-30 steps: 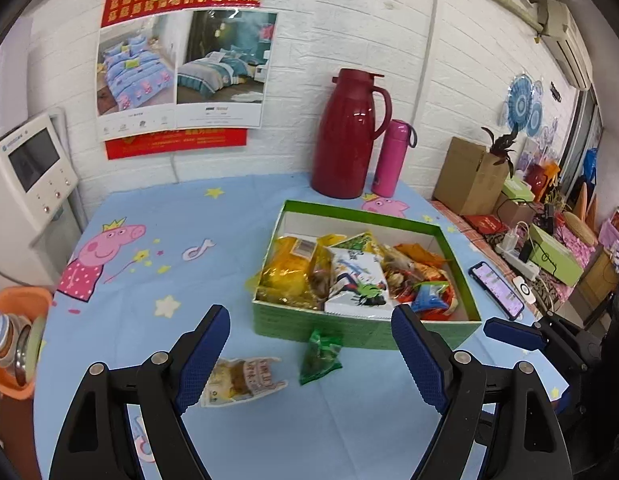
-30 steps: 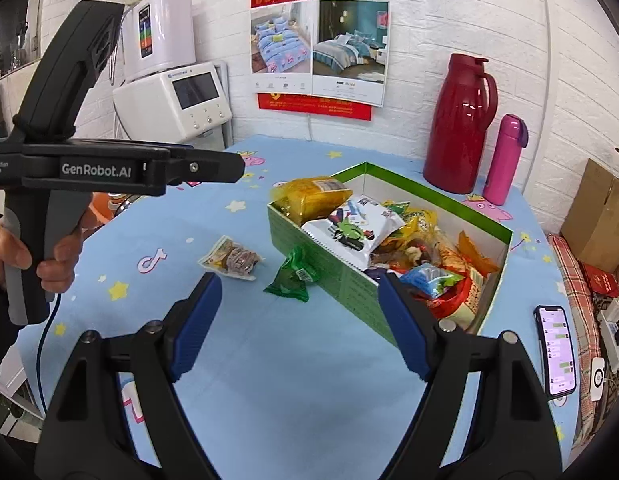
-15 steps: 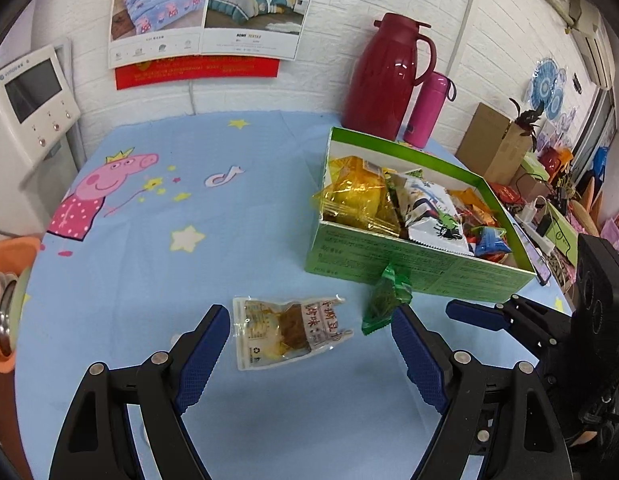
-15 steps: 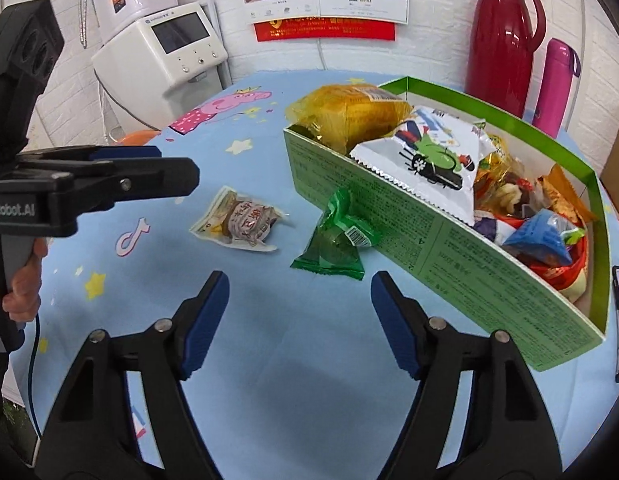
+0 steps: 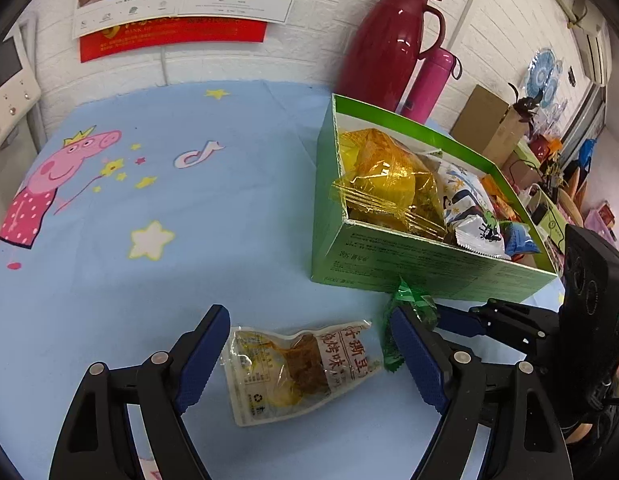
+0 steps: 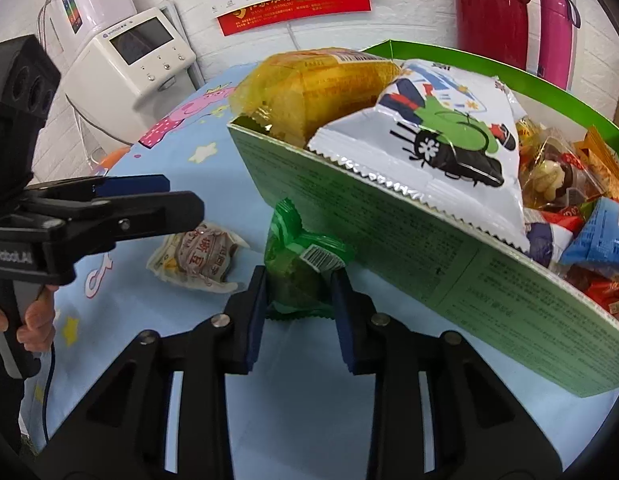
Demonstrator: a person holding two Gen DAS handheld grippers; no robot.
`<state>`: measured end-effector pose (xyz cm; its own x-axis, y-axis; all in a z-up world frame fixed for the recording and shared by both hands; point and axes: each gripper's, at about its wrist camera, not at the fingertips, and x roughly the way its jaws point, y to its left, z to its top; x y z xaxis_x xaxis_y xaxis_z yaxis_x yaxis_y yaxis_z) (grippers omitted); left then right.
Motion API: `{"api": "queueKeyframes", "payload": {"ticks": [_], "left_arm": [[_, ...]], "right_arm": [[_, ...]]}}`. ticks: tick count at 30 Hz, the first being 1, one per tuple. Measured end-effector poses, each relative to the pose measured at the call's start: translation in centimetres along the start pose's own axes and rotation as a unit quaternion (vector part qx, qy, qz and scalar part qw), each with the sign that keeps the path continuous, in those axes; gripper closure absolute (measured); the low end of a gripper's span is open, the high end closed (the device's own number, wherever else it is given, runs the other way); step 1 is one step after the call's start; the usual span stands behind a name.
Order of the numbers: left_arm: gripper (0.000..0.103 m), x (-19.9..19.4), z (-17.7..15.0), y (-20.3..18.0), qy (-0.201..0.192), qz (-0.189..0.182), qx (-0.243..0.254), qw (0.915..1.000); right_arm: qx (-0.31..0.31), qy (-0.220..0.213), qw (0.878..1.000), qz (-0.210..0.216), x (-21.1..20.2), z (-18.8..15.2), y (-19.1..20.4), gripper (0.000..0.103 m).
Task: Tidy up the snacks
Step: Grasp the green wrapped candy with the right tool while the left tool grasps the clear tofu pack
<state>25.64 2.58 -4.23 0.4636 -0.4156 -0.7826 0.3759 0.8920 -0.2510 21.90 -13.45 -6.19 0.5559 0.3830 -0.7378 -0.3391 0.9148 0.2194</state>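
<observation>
**Two loose snacks left, both by the box**

The green pack (image 6: 305, 268) lies on the blue cloth, leaning on the front wall of the green box (image 6: 449, 276). My right gripper (image 6: 297, 296) is around it w/ the pads nearly on both sides — narrow gap, but I can't tell if it has bitten yet. The clear pack (image 5: 301, 364) w/ brown bits lies flat on the cloth, just beside the green one. My left gripper (image 5: 309, 356) is over it, jaws wide, one pad on each side, holding nothing.

The box is very full already. The yellow bag (image 6: 321, 88) and the white bag (image 6: 437, 132) sit high and poke over the rim.

What could go wrong, I think: the green pack is thin and crinkly, so the pads may pinch only the edge and it slips out. Also the 2 grippers are v. close — they could bump. And if I drop more on top, stuff may slide out of the box.
</observation>
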Motion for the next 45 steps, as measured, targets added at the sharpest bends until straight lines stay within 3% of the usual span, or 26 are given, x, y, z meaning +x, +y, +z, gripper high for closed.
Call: {"api": "queueKeyframes", "payload": {"ticks": [6, 11, 20, 26, 31, 36, 38, 39, 45], "left_arm": [[0.018, 1.9, -1.3, 0.1, 0.038, -0.021, 0.013, 0.9990], [0.018, 1.2, -3.0, -1.1, 0.042, -0.008, 0.034, 0.9985], [0.020, 1.5, -3.2, -3.1, 0.032, 0.053, 0.057, 0.9965], [0.020, 0.3, -1.0, -2.7, -0.011, 0.032, 0.063, 0.9974], [0.020, 2.9, -1.0, -2.0, 0.031, 0.011, 0.067, 0.9972], [0.021, 1.8, -3.1, -2.8, 0.023, 0.015, 0.089, 0.9957], [0.026, 1.7, -3.6, -3.4, 0.023, 0.023, 0.104, 0.9941], [0.030, 1.6, -3.7, -3.6, 0.022, 0.026, 0.108, 0.9936], [0.031, 2.0, -3.1, -3.7, 0.018, 0.035, 0.105, 0.9937]], "right_arm": [[-0.023, 0.005, 1.000, -0.012, -1.8, -1.6, -0.7, 0.070], [-0.019, 0.006, 1.000, -0.018, -2.7, -2.7, -1.4, 0.070], [-0.024, -0.001, 1.000, -0.009, -4.3, -3.9, -0.6, 0.070], [-0.025, -0.006, 1.000, -0.010, -5.4, -4.2, -0.8, 0.070], [-0.017, -0.008, 1.000, -0.007, -5.5, -4.4, -0.9, 0.070], [-0.020, -0.002, 1.000, -0.012, -5.3, -4.3, -1.0, 0.070], [-0.019, -0.002, 1.000, -0.010, -5.2, -4.2, -0.9, 0.070], [-0.018, -0.002, 1.000, -0.009, -5.1, -4.2, -0.8, 0.070], [-0.021, -0.001, 1.000, -0.007, -5.1, -4.5, -0.3, 0.070]]}}
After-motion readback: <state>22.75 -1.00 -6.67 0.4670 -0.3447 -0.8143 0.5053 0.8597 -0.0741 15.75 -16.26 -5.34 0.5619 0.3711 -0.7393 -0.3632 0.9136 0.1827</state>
